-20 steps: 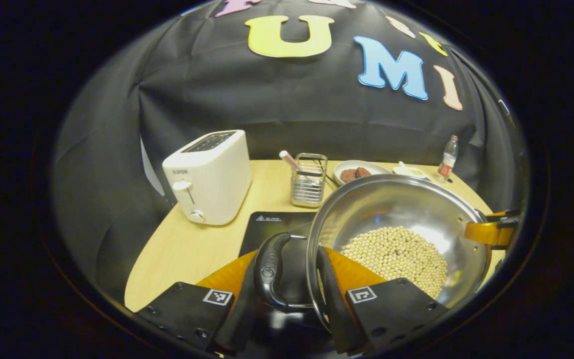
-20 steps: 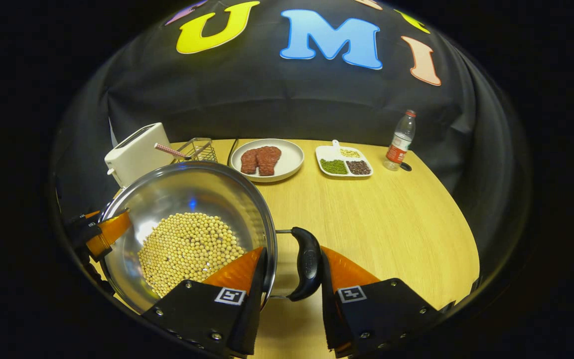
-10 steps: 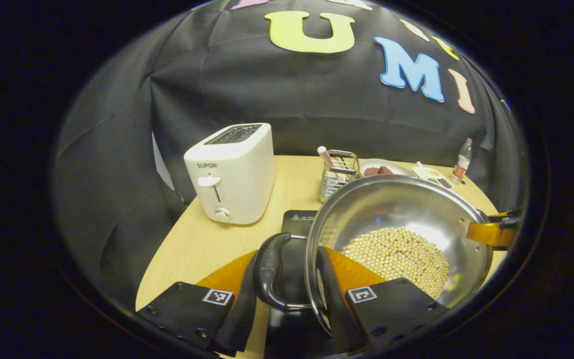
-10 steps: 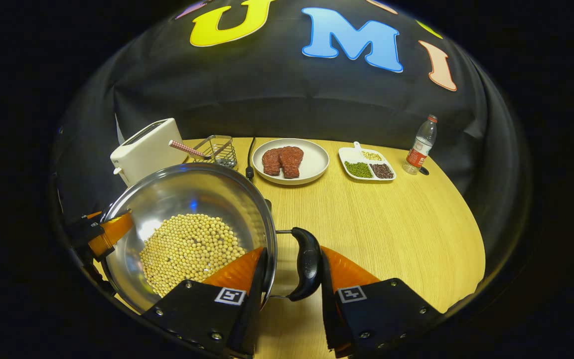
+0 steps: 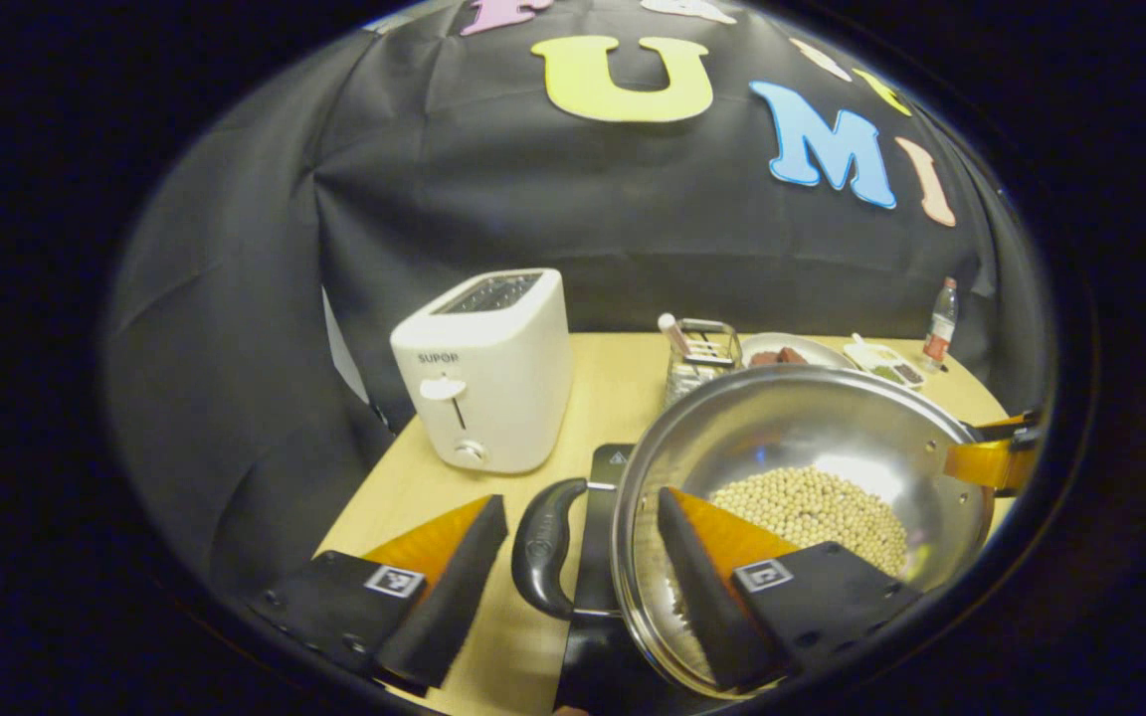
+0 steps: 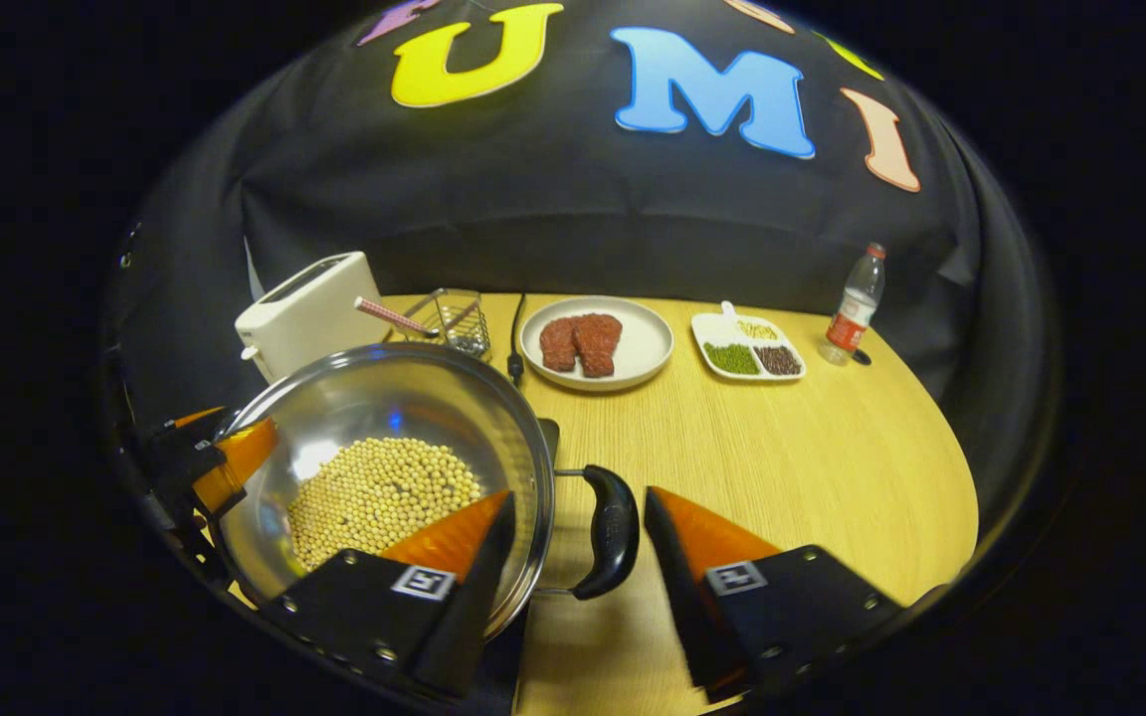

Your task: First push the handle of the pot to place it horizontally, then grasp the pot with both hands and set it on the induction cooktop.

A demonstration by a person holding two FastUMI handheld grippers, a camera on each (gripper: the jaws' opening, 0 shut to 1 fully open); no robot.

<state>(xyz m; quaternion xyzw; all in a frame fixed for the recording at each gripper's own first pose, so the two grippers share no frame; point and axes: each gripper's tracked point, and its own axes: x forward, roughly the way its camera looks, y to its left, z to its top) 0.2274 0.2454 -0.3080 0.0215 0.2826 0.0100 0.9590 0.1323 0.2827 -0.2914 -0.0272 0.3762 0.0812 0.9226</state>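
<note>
A steel pot [image 5: 812, 418] holding soybeans [image 5: 812, 502] rests on the black induction cooktop [image 5: 601, 477]. Its two black side handles lie level. In the left gripper view, my left gripper [image 5: 581, 499] is open around the pot's left handle [image 5: 540, 547], one finger outside it and one over the pot's rim, with gaps on both sides. In the right gripper view, my right gripper [image 6: 579, 495] is open astride the right handle [image 6: 613, 532] of the pot [image 6: 374, 398], touching neither side. A corner of the cooktop [image 6: 545, 438] peeks out behind the rim.
A white toaster [image 5: 488, 373] stands at the back left, a wire basket [image 5: 702, 353] with a straw beside it. Farther right on the wooden table are a plate of meat [image 6: 596, 343], a divided dish of beans [image 6: 747, 343], a bottle [image 6: 854, 303] and a black cable [image 6: 515, 338].
Both grippers were shut on the pot's handles; now both have opened and let go. The pot came down with them, toward the toaster.
</note>
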